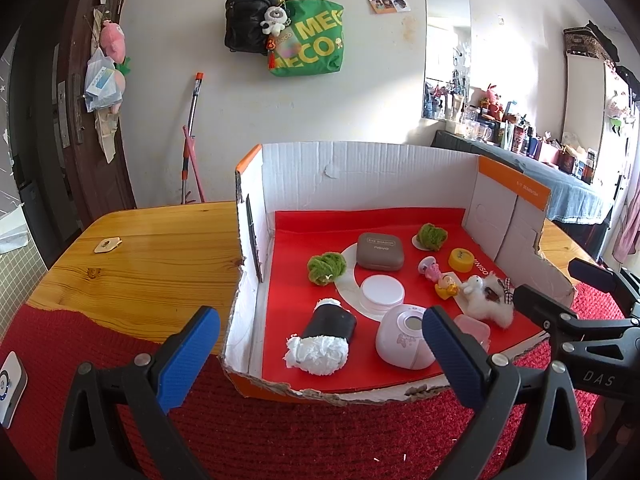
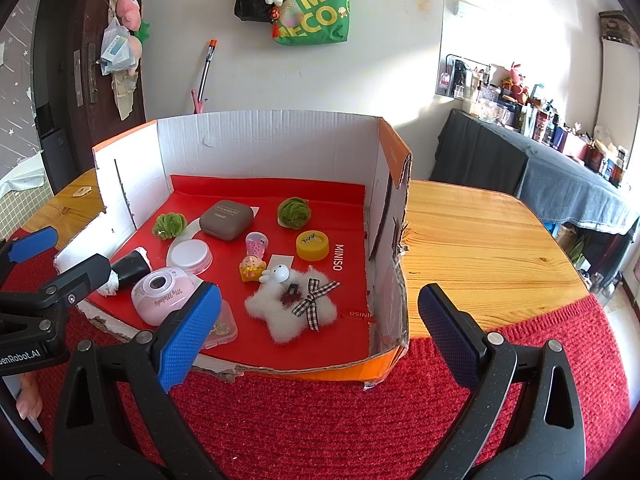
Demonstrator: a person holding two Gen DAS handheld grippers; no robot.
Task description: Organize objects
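An open cardboard box with a red floor holds several small items. Among them are two green pom-poms, a brown eyeshadow case, a white round jar, a black-and-white fluffy roll, a pink domed device, a yellow tin and a white fluffy star with a checked bow. My left gripper stands open at the box's torn front edge, holding nothing. My right gripper is open too, over the front right of the box, also holding nothing.
The box sits half on a red knitted mat and half on a wooden table. A white gadget lies at the mat's left edge. A small tag rests on the wood. A cluttered side table stands at the right wall.
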